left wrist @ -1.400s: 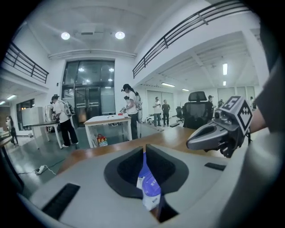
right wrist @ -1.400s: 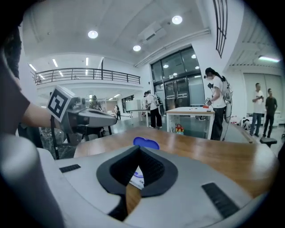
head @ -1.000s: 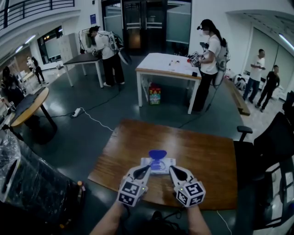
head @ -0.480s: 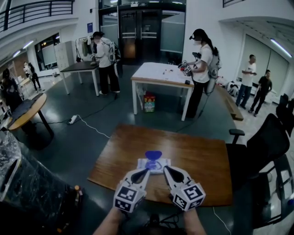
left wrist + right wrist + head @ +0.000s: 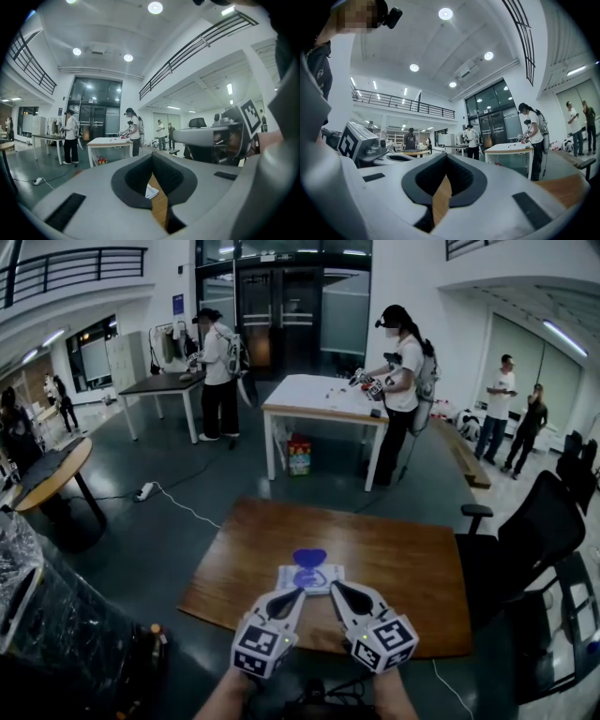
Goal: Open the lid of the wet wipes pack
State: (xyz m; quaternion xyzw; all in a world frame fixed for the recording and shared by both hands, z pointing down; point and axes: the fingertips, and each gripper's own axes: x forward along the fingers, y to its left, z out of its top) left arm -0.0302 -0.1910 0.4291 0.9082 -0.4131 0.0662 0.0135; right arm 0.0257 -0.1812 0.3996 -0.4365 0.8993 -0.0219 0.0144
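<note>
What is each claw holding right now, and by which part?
Nothing. The left claw and right claw are both shut and empty; neither grips the wet wipes pack, whose blue lid stands open.

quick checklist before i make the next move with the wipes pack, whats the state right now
1. blue lid flipped up off the wet wipes pack: ok
2. wet wipes pack lying flat on the table, away from its edges: ok
3. left hand-held gripper jaws together, nothing between them: ok
4. right hand-held gripper jaws together, nothing between them: ok
5. a wipe showing at the opening: cannot tell
</note>
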